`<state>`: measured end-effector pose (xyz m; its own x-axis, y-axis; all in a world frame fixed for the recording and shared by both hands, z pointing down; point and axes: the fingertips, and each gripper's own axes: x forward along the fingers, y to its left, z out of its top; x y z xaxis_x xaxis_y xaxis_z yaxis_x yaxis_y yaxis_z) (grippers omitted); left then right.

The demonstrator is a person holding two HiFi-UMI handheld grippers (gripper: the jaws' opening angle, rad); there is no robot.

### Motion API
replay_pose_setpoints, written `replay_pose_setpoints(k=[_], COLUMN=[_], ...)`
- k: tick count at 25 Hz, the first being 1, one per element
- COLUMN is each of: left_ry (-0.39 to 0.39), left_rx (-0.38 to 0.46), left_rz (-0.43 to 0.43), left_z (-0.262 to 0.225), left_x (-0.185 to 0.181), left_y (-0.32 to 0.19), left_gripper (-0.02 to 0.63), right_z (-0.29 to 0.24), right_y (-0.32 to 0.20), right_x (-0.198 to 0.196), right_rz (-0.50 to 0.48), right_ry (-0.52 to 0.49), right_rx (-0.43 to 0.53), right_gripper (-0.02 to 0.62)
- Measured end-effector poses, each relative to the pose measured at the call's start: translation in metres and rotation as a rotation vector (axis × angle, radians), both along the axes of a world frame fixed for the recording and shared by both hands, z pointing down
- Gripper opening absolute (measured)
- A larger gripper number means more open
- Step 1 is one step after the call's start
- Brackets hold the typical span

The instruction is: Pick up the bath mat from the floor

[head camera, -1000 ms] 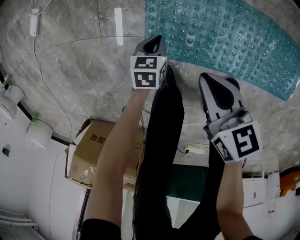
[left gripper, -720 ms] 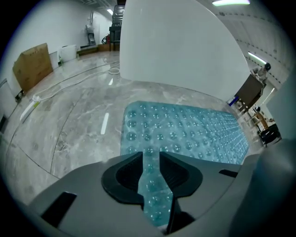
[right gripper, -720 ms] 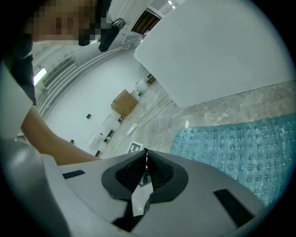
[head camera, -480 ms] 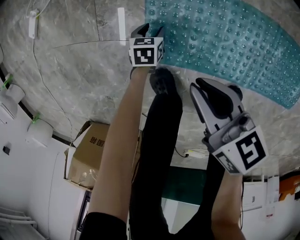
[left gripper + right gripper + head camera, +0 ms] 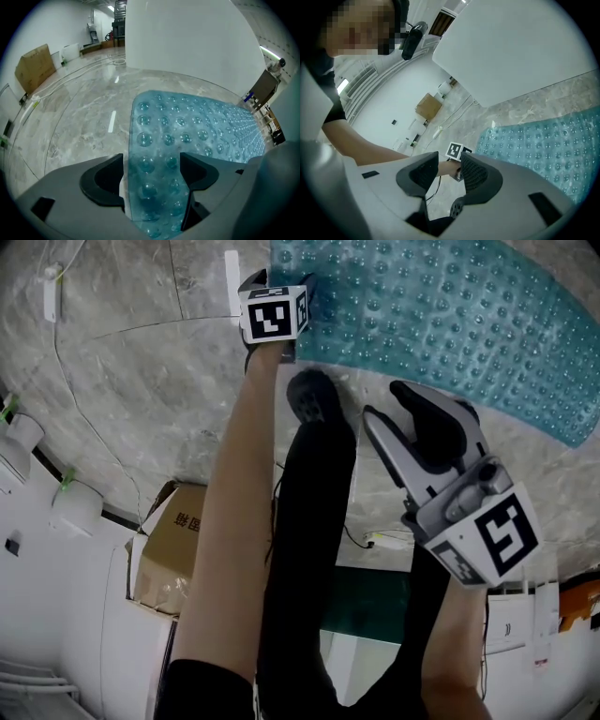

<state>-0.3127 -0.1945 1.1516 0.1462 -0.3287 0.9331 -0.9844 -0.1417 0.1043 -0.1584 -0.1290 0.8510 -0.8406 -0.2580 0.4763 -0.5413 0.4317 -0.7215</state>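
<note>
The left gripper has sunk, its jaws just opened wide astride the teal bubbled rubber bath mat's corner, ready to pinch. The right gripper, also just opened, holds nothing.

The mat is a long sheet of see-through teal plastic, studded all over with rows of round, clear bubbles. It lies flat on the grey marbled floor, spread out full length, with no fold or curl that I can see. One short end, with its rounded corner, sits between the jaws of the left hand-held gripper. Those jaws have just been opening and stand either side of the end without pinching it.
</note>
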Motion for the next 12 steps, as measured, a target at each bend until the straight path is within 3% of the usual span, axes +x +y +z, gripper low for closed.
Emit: replay_pose_setpoints(k=[3, 12], left_ry=[0.012, -0.038], left_rx=[-0.035, -0.038], left_rz=[0.017, 0.034], left_z=[0.0065, 0.0080], left_x=[0.0009, 0.0033], left_y=[0.0047, 0.0045], left_gripper=[0.377, 0.362], right_z=[0.0008, 0.0049], right_y=[-0.0008, -0.0017], right_x=[0.0020, 0.0068], right_rz=[0.007, 0.009], right_ry=[0.003, 0.023], right_rx=[-0.009, -0.009], right_gripper=[0.124, 0.124])
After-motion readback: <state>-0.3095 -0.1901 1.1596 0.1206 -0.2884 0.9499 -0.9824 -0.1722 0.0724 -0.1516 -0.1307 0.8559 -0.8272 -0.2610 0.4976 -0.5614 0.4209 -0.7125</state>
